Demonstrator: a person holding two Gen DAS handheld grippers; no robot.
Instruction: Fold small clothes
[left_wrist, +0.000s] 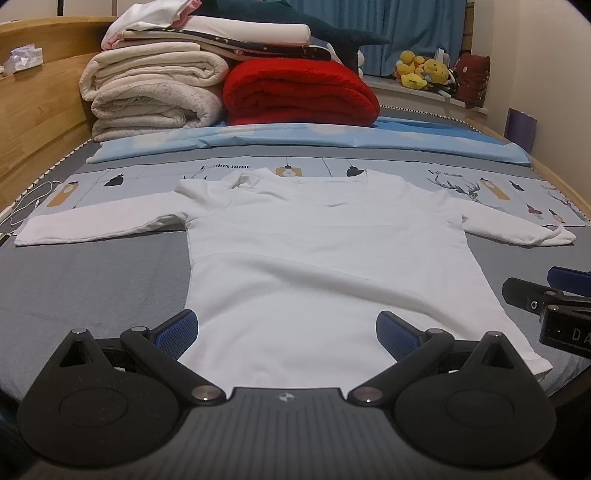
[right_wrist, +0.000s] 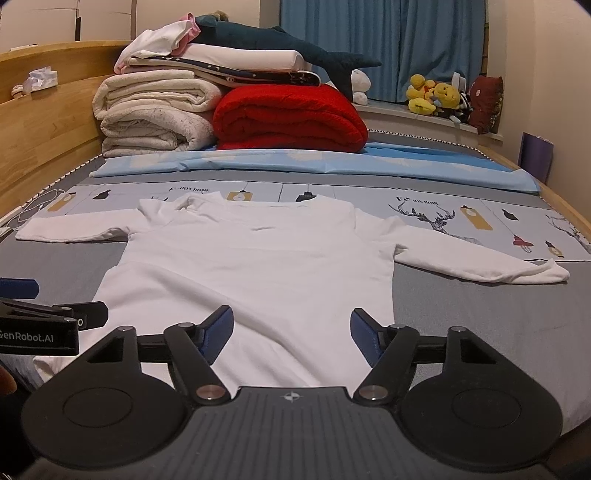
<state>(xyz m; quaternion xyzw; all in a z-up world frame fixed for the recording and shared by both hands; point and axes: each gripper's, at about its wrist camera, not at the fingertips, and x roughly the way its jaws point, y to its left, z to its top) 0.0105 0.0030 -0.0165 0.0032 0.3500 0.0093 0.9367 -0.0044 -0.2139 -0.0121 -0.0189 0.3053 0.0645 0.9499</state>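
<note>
Tongs (right_wrist: 291, 334) beside "enRobot.AI" label (right_wrist: 27, 336)

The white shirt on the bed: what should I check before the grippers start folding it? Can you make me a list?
1. White shirt lies flat, front spread out: ok.
2. Both sleeves stretched out to the sides: ok; the right cuff curls a little.
3. Left gripper open, nothing pinched: ok.
4. Right gripper open over the hem, pads not pressing cloth: ok.
5. Collar smooth: not ok, bunched at the left shoulder.
6. Hem corner nearest the left gripper flat: cannot tell, the gripper hides it.
</note>
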